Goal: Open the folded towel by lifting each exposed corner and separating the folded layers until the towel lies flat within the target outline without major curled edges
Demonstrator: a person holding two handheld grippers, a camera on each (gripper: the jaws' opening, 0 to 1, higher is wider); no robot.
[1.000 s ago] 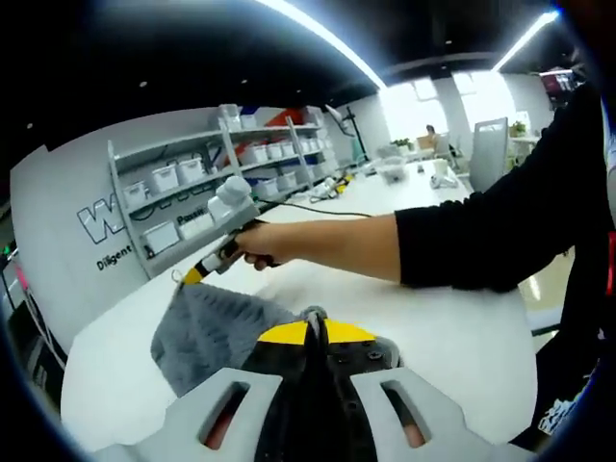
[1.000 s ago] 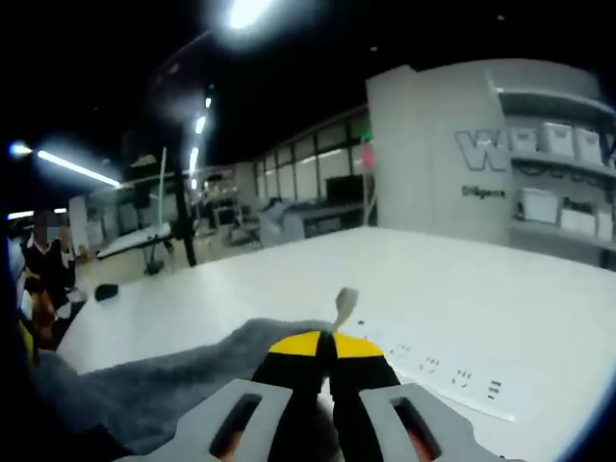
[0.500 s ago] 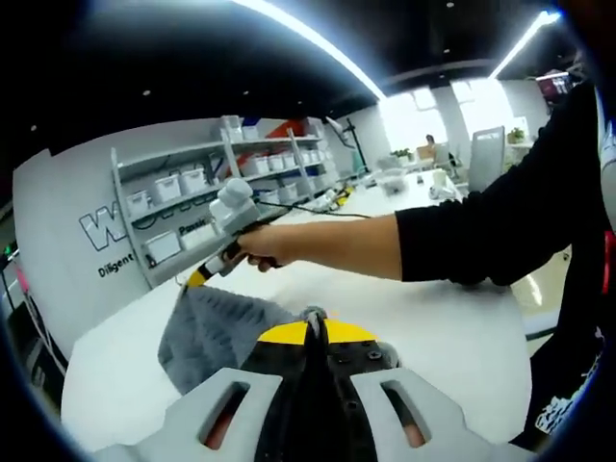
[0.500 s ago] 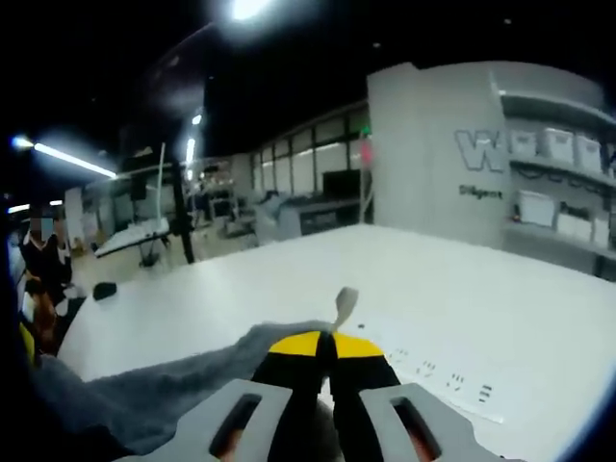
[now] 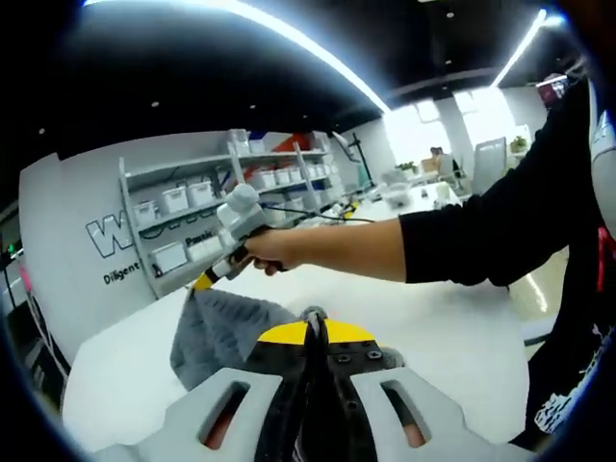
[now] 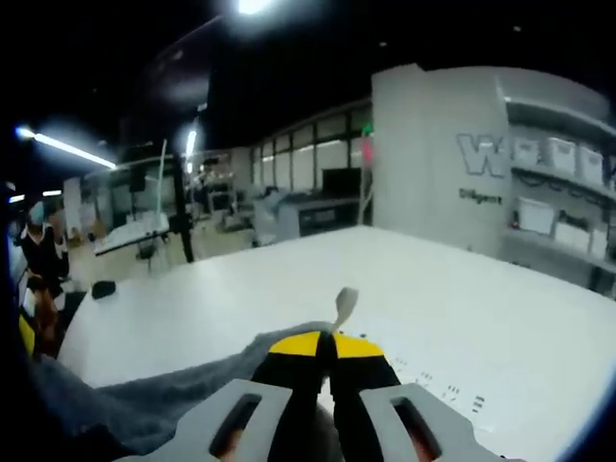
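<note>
Towel [image 5: 217, 332] higher off the table [image 5: 452, 332] than before, corners clamped between both grippers' fingers [image 5: 289, 334].

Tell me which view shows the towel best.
The left gripper view: the grey towel hangs raised off the white table, pinched at one corner by the right gripper and at another by the left gripper. The right gripper view catches just a dim strip trailing from its shut jaws.
</note>
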